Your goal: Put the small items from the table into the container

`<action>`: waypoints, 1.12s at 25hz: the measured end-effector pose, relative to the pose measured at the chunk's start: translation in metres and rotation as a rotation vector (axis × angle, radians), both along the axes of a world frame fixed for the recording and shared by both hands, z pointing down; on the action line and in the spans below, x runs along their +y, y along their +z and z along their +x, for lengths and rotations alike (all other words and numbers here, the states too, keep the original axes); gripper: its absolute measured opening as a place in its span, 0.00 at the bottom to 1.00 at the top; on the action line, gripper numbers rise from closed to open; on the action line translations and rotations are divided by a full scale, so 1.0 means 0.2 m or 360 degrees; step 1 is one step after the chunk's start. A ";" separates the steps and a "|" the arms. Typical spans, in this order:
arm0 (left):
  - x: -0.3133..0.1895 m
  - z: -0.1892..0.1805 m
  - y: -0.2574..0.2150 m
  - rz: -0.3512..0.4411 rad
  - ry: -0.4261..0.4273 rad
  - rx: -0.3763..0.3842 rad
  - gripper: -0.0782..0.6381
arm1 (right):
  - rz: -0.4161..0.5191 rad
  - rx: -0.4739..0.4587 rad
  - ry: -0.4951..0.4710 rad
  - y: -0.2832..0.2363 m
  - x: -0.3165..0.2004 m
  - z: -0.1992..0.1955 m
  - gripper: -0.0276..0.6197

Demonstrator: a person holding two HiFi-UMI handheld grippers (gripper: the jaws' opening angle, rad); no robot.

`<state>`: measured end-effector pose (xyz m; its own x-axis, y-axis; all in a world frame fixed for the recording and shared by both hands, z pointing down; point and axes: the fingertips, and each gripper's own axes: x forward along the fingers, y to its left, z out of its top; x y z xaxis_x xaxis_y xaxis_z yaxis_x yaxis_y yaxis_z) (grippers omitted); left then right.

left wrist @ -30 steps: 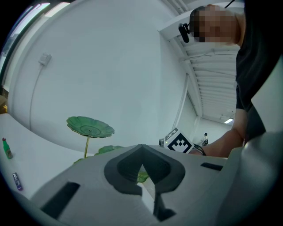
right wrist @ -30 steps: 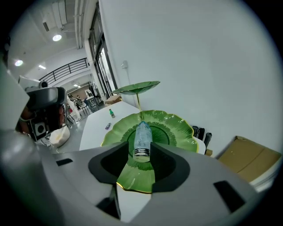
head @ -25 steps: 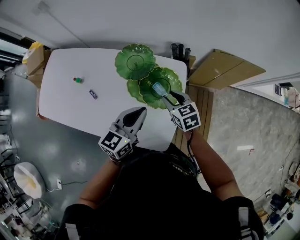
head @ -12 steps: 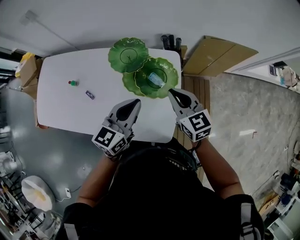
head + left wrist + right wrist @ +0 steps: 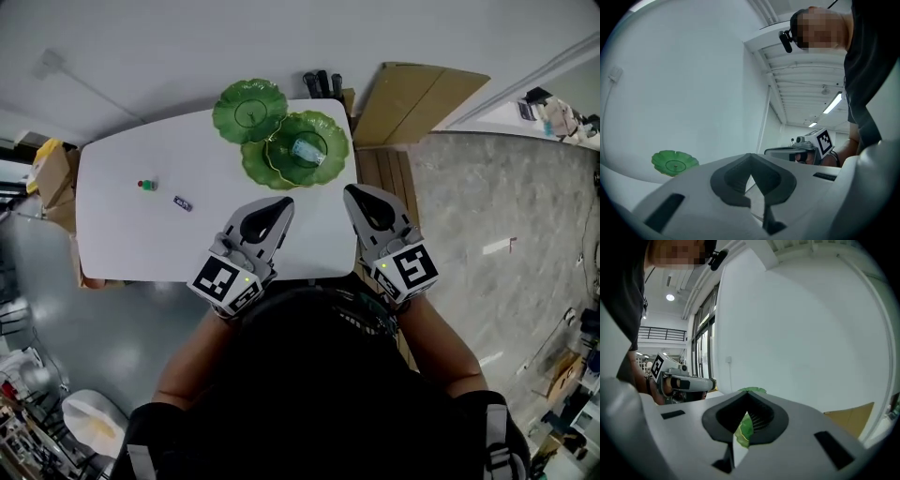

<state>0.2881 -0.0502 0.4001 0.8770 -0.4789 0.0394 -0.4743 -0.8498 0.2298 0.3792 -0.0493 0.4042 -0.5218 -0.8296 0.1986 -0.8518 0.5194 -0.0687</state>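
Both grippers hang side by side, a little apart, over the near edge of the white table [image 5: 141, 234], and both point toward the far wall. Your left gripper [image 5: 279, 203] is clenched: in the left gripper view its dark pads meet at the tip, and nothing lies between them. Your right gripper [image 5: 352, 191] is likewise clenched and empty; in the right gripper view only a sliver of green dish shows through the slot below its closed tip. Three green leaf-shaped dishes cluster at the far right corner of the table. The gold-rimmed dish [image 5: 330, 169] is the nearest to your right gripper and holds a pale blue item [image 5: 307, 150] near its centre. A second green dish [image 5: 249, 110] sits behind it to the left, and a third green dish [image 5: 255, 172] shows partly from beneath the gold-rimmed one. Two small items lie on the bare left half of the table, well apart from the dishes and from both grippers: a red-and-green piece [image 5: 147, 185] and, just beside it and nearer to you, a dark flat piece [image 5: 183, 202]. A cardboard box [image 5: 412, 98] stands on the floor beyond the table's right end.
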 end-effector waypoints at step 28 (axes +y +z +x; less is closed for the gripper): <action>0.12 -0.15 -0.15 0.0197 0.0017 0.0033 0.12 | 0.0048 0.0024 -0.0011 -0.11 0.08 -0.15 0.07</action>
